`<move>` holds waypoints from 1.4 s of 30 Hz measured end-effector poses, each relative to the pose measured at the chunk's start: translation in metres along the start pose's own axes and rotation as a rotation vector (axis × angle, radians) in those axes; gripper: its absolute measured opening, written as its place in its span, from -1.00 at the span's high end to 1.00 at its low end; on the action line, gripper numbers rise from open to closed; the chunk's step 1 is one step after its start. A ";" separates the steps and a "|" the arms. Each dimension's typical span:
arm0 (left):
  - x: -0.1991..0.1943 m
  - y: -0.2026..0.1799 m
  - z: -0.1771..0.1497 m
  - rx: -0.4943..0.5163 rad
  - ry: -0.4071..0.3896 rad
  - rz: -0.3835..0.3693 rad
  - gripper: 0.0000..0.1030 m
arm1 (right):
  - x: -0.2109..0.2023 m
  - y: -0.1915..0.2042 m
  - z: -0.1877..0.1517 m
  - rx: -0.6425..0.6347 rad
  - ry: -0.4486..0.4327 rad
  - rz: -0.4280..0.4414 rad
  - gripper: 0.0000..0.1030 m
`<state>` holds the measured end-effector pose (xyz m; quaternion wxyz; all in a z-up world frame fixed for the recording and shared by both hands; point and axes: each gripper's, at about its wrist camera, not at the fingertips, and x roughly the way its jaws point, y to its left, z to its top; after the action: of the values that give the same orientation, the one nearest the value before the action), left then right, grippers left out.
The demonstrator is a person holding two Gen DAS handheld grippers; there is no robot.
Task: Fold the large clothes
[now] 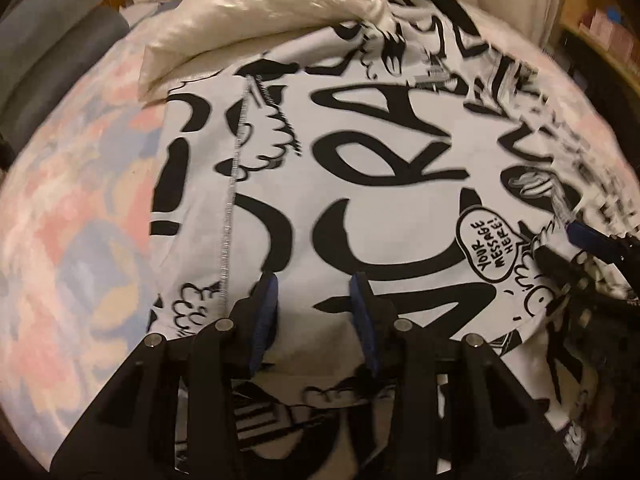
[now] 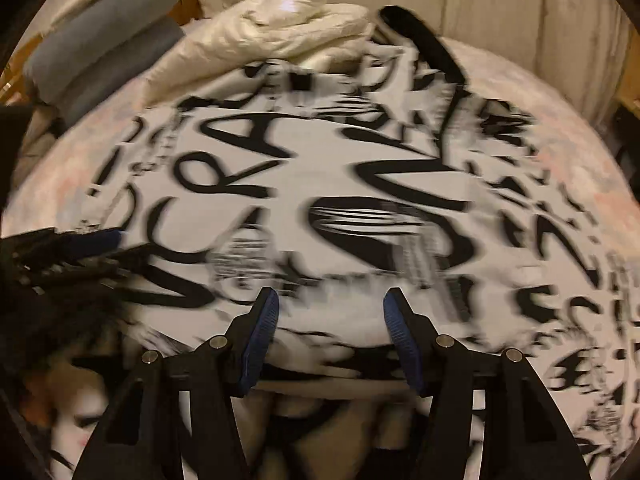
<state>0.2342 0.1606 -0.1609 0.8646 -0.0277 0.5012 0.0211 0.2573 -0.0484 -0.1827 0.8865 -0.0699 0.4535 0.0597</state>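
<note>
White-and-black printed garment (image 1: 360,152) spread beneath both parted tongs (image 1: 314,292); pillow (image 1: 256,12) beyond

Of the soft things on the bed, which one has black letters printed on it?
The white printed garment; the shiny cream pillow and grey-blue bolsters behind it are plain.

White garment (image 1: 360,152) ahead of the left gripper (image 1: 314,312), scrawled with bold black graffiti lettering and cartoon doodles (print smeared by blur from the right wrist). Beneath it, pastel bedcover (image 1: 72,208) mottled pink, blue, cream. Beyond, glossy cream pillow (image 1: 256,12). Blue pads (image 2: 260,344), black frames.
</note>
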 end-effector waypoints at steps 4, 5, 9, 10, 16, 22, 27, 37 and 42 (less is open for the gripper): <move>-0.005 0.029 -0.003 -0.042 -0.006 -0.041 0.33 | -0.002 -0.065 -0.010 0.121 0.003 -0.113 -0.11; -0.006 0.034 -0.005 -0.059 -0.006 -0.070 0.34 | -0.001 -0.083 -0.013 0.171 0.014 -0.111 -0.13; -0.009 0.042 -0.002 -0.069 -0.007 -0.085 0.37 | -0.004 -0.121 -0.026 0.293 0.029 -0.008 -0.18; -0.010 0.040 -0.002 -0.062 -0.006 -0.078 0.36 | -0.008 -0.119 -0.027 0.286 0.025 -0.019 -0.18; -0.021 0.035 -0.003 -0.067 -0.012 -0.059 0.02 | -0.034 -0.102 -0.028 0.257 -0.018 -0.036 -0.18; -0.050 0.035 -0.010 -0.075 -0.049 -0.064 -0.11 | -0.053 -0.092 -0.024 0.276 -0.023 -0.007 -0.18; -0.074 0.033 -0.019 -0.072 -0.071 -0.076 -0.12 | -0.073 -0.086 -0.030 0.283 -0.039 0.007 -0.18; -0.111 0.030 -0.046 -0.052 -0.098 -0.063 -0.13 | -0.120 -0.084 -0.052 0.308 -0.063 0.026 -0.21; -0.131 0.035 -0.063 -0.060 -0.102 -0.058 -0.14 | -0.144 -0.079 -0.066 0.306 -0.084 0.021 -0.47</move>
<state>0.1122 0.1899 -0.0790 0.8880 -0.0671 0.4548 0.0123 0.1344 -0.1435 -0.0984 0.9043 0.0736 0.4205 0.0022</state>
